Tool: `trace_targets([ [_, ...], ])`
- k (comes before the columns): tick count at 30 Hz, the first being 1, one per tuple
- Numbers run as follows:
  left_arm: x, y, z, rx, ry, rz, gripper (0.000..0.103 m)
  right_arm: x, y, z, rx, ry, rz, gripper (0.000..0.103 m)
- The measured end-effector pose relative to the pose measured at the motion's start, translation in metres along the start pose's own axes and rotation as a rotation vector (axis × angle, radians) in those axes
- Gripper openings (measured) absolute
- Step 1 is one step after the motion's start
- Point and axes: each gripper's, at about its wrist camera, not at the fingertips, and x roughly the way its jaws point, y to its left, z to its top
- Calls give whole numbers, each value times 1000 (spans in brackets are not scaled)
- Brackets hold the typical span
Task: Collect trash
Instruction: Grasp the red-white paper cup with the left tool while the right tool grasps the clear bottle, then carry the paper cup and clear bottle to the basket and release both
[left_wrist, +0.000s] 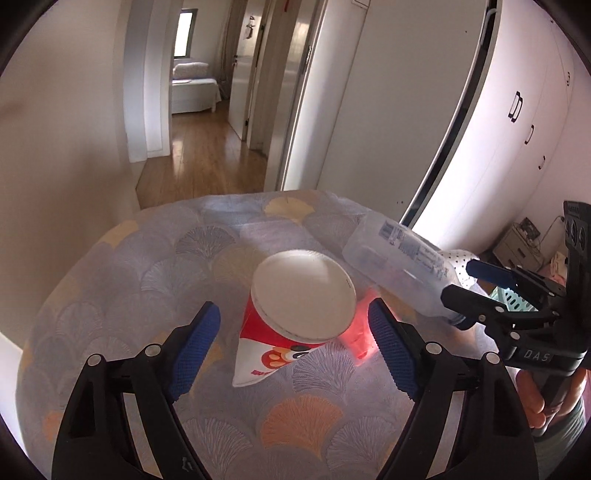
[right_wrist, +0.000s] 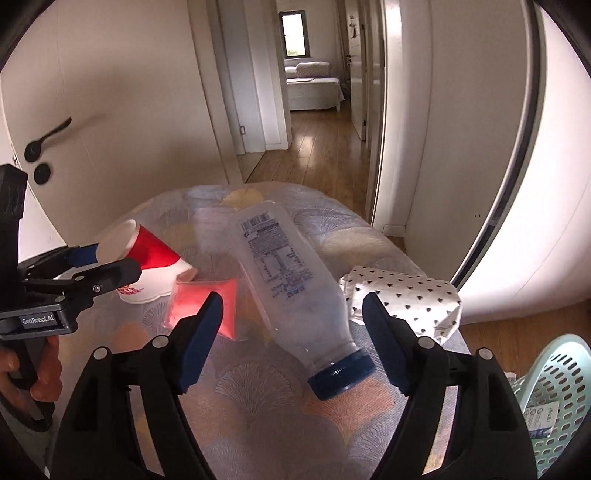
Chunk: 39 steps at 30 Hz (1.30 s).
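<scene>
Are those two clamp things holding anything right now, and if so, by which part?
Nothing is held. The left hand-held gripper is open around the paper cup; the right hand-held gripper is open either side of the plastic bottle, near its blue cap.

Basket (right_wrist: 554, 398) cut off at frame edge; label inside unreadable.

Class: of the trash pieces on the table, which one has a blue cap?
The clear plastic bottle lying on its side; the paper cup, pink packet and heart-print package are capless.
</scene>
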Motion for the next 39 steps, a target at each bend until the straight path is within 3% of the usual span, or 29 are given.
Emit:
trace_targets([
  [2,5,0,-3,11,16,7,71,8,1,0,2,17,9,74],
  [4,9,-2,-5,27,33,11,56,14,1,0,8,26,15,74],
  [6,10,-2,-6,37,40,20,50,17,2,-1,5,32,-2,74],
  [9,9,0,-7,29,48,10,38,23,6,0,-2,46,-11,67],
  [16,-1,-2,-10,38,33,4,36,33,2,1,19,102,29,60],
  [21,-11,-2,-12,26,20,-3,34,24,6,-3,26,73,24,57],
  [30,-44,-7,-12,-3,-10,-141,33,-39,12,-12,34,-61,3,57],
  [39,-81,-68,-10,100,-65,-278,33,-128,-18,-40,136,-202,-64,57],
])
